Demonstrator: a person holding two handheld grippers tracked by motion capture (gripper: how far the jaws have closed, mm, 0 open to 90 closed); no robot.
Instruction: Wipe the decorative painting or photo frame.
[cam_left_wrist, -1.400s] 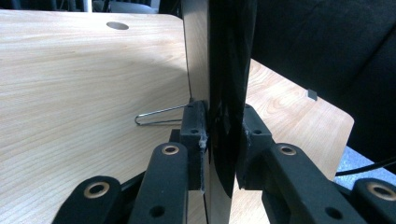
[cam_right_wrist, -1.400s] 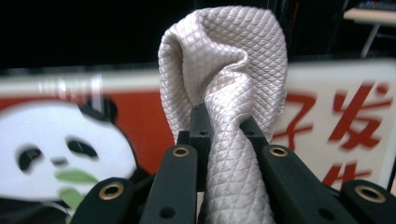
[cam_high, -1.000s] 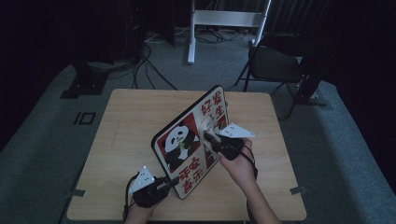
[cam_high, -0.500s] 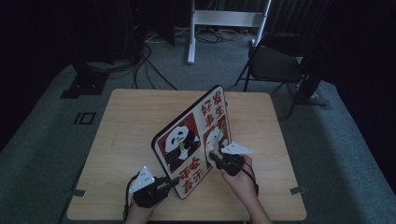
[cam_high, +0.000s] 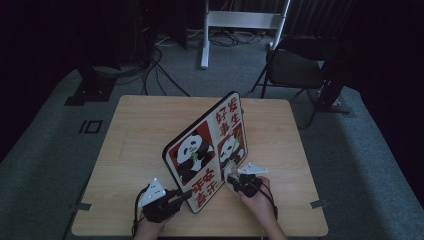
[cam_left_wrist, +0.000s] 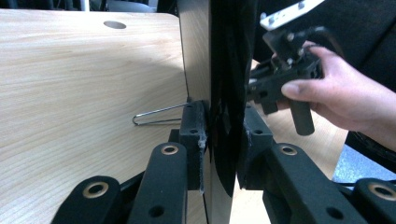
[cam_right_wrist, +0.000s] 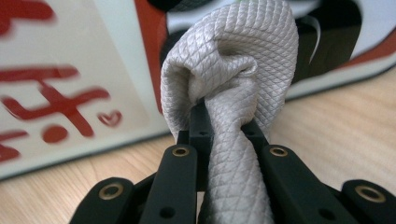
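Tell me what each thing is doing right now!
Panda sign board: standing on its edge on the table, tilted, held up.
Left gripper: shut on the board's near edge.
Right gripper: shut on a bunched cloth.
Cloth: wadded up, right against the board's picture side.
Wire clip: sticking out flat beside the board.
Folding chair: unfolded, nobody in it.

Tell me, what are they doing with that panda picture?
A person is cleaning it. The left gripper clamps the near edge of the panda board and keeps it standing on the wooden table. The right gripper pinches a bunched pale cloth and presses it against the board's lower picture side.
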